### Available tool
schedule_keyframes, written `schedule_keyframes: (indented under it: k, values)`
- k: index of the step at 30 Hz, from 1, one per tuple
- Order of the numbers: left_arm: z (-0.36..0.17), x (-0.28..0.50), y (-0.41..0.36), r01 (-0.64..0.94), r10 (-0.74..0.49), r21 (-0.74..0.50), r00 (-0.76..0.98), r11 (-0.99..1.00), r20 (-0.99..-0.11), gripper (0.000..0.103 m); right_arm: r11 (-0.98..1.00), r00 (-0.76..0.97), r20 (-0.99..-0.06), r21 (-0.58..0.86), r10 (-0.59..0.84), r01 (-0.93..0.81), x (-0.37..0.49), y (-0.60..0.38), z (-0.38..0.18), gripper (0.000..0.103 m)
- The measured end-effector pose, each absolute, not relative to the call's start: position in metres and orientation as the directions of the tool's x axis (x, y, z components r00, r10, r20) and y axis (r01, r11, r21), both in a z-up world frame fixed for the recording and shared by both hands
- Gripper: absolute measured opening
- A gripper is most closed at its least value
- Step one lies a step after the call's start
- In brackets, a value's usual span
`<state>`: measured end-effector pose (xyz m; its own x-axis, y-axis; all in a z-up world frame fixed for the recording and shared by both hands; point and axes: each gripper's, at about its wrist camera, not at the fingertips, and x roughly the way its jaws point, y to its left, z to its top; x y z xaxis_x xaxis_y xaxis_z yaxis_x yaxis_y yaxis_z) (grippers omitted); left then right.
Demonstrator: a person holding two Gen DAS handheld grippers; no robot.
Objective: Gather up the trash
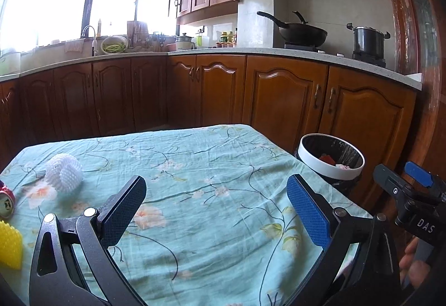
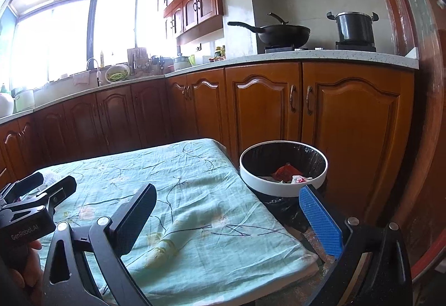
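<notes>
White-rimmed bin (image 2: 283, 188) already holds scraps. Left on table (image 1: 209, 208): foam net (image 1: 64, 172), can (image 1: 6, 201), yellow net (image 1: 9, 247). Left gripper (image 1: 216, 211), right gripper (image 2: 228, 219) both spread, empty.

White letters "DAS" stand on the black body of the right gripper (image 1: 418, 194), seen at the right edge of the left wrist view. "GenRobot.AI" is printed in pale letters on the black body of the left gripper (image 2: 39, 188), at the left edge of the right wrist view. The red can (image 1: 6, 201) at the table's left edge bears a mark, perhaps lettering, too blurred to read.
</notes>
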<state>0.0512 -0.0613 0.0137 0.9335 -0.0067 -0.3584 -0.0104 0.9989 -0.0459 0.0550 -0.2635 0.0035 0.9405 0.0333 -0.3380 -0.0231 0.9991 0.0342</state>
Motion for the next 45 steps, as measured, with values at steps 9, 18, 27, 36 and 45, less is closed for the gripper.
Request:
schedule_keyframes:
  k: [9,18,27,36,45]
  values:
    - [0.014,0.047,-0.06,-0.016,-0.001,-0.044,0.932,0.999,-0.361,0.103,0.999,0.943,-0.332,0.049,0.025,-0.009,0.052,-0.268,0.006,0.103]
    - [0.014,0.046,-0.063,-0.021,0.007,-0.035,0.933,0.999,-0.361,0.103,0.998,0.943,-0.333,0.057,0.02,-0.001,0.053,-0.271,0.006,0.103]
    - [0.014,0.047,-0.064,-0.024,0.012,-0.029,0.931,0.999,-0.365,0.103,0.997,0.941,-0.337,0.072,0.025,-0.001,0.054,-0.276,0.005,0.103]
    - [0.014,0.046,-0.065,-0.039,0.029,-0.023,0.933,0.999,-0.359,0.103,0.996,0.942,-0.331,0.09,0.048,-0.019,0.053,-0.276,0.004,0.103]
    - [0.015,0.045,-0.065,-0.052,0.043,-0.017,0.933,0.998,-0.358,0.103,0.994,0.941,-0.331,0.104,0.067,-0.034,0.052,-0.274,0.005,0.103]
